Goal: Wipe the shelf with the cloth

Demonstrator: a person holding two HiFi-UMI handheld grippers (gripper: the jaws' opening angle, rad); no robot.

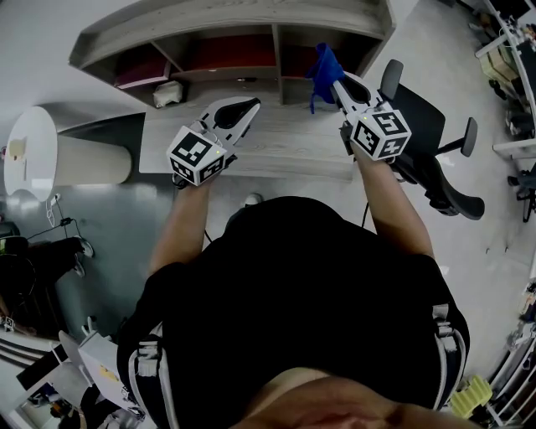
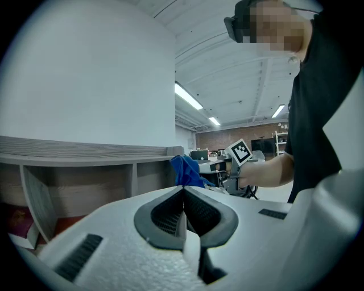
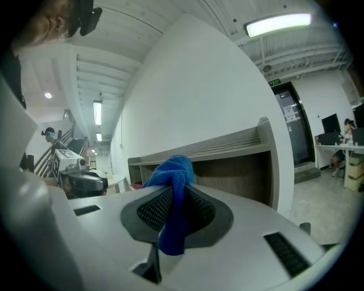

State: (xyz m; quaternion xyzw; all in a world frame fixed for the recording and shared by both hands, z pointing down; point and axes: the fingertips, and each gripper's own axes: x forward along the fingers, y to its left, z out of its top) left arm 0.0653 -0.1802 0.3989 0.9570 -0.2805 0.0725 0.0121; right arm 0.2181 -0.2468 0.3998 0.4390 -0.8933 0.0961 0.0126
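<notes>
1. The right gripper (image 1: 337, 81) has its jaws clamped on the cloth (image 1: 324, 64). A blue wad stands ahead of the tips and a tail hangs down behind them. This grip likely leaves enough loose fabric in front to press flat on a board.
2. The cloth is at 1 o'clock from the person, at the mouth of the right compartment of the shelf (image 1: 234, 17). Whether it touches the wood I can't tell. I judge the wiping to be at or near its start there.
3. The left gripper (image 2: 183, 206) has its jaws together on nothing. It hangs over the desk (image 1: 285, 144) at 11 o'clock, well apart from the cloth, probably just parked out of the wiping path.
4. The shelf lies at 12 o'clock and opens toward the person, with three compartments showing.
5. The left compartment holds a maroon flat thing (image 1: 138, 74), and the middle one shows red (image 1: 234, 52). I can't tell whether that red is an object or a lining.
6. A white lump (image 1: 167, 94) sits on the desk just below the left compartment.
</notes>
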